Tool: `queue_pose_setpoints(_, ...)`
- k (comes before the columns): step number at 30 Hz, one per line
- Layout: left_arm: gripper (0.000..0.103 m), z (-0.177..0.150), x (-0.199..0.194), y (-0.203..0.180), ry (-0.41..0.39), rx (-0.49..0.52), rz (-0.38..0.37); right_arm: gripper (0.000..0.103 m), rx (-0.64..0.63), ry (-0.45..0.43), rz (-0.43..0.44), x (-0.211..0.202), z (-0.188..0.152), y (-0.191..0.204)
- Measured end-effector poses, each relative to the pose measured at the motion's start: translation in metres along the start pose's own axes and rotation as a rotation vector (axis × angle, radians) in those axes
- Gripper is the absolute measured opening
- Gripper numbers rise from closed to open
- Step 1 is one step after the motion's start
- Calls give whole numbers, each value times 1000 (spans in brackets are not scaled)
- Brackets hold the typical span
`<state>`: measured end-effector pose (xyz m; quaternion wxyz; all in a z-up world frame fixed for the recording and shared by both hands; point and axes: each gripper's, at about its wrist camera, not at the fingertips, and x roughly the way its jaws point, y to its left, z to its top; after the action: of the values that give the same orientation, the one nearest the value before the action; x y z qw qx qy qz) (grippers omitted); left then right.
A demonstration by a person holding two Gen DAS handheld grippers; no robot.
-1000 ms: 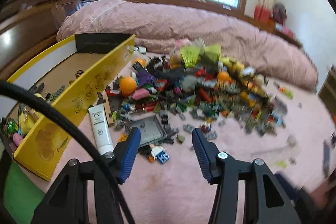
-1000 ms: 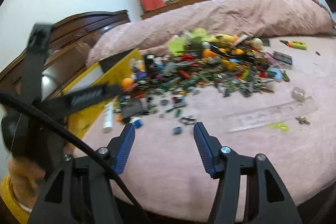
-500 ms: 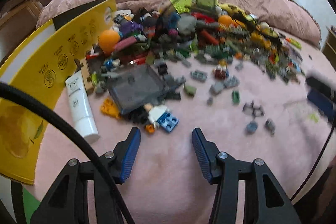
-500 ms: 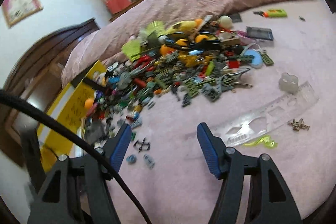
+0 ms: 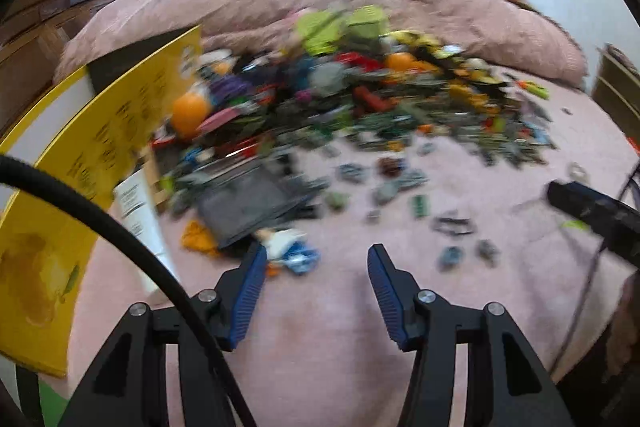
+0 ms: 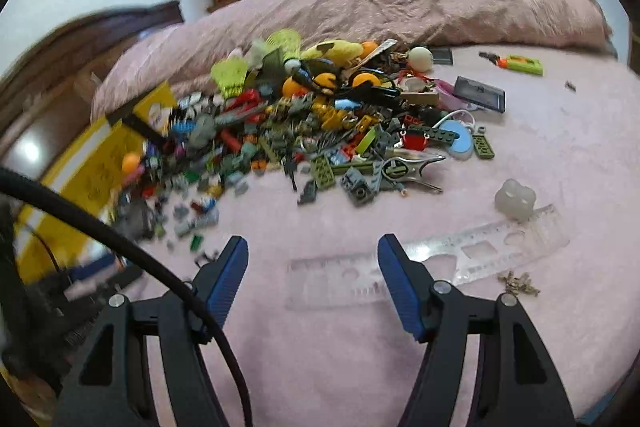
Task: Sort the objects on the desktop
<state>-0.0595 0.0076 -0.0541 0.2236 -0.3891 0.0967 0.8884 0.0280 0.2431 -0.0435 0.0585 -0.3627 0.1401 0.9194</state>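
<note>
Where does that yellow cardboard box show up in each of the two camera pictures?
Left wrist view: the yellow box fills the left side, beside the toy pile.
Right wrist view: the same box sits at the left edge, partly behind the cable.
Shared landmark: the orange ball next to its wall.

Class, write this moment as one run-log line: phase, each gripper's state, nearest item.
phase: approach | left gripper: open, empty, near blue brick | right gripper: open, just widened, empty, over clear ruler

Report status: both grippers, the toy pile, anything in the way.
Left hand-held gripper open, empty. Right hand-held gripper open, jaws just widened, empty, over the clear ruler. Toy pile unsorted on the bed. Yellow box beside it.
</note>
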Motion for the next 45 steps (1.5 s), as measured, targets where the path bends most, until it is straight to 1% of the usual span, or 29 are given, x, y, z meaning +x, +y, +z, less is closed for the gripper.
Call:
queue_pose_setpoints(3, 54, -3, 2, -21, 9, 40, -62, 69, -48, 3, -20, -3, -7, 4)
queue_pose_setpoints(7, 54, -4, 12, -42, 49, 54, -104, 69, -31, 4, -8, -3, -14, -1)
queue_pose_setpoints(10, 54, -3, 16, -46, 49, 56, -80, 69, 6, 5, -17, 0, -18, -8)
queue_pose_setpoints(13, 54, -2, 18, -43, 56, 26, -86, 69, 15, -3, -42, 0, -18, -15)
queue_pose_setpoints(16, 54, -1, 19, -41, 58, 5, -92, 69, 36, 2, -34, 1, -18, -20)
queue_pose_setpoints(19, 54, -1, 20, -42, 58, 14, -85, 69, 49, 7, -25, 2, -16, -21)
queue_pose_setpoints(22, 54, -3, 17, -41, 42, 24, -82, 69, 55, 1, -21, 0, -15, -20)
queue_pose_setpoints(27, 54, -9, 13, -36, 22, 34, -109, 69, 55, -6, -20, -2, -14, -19)
queue_pose_setpoints(33, 54, -8, 13, -42, 9, 43, -111, 69, 73, 12, -7, -1, -13, -20)
queue_pose_setpoints(38, 54, -9, 14, -54, -5, 83, -122, 69, 73, 16, -5, 0, -13, -20)
queue_pose_setpoints(41, 54, -10, 16, -59, -6, 104, -105, 69, 78, 17, -2, 0, -13, -20)
queue_pose_setpoints(45, 54, -7, 16, -56, 3, 73, -112, 69, 74, 15, -1, 0, -13, -20)
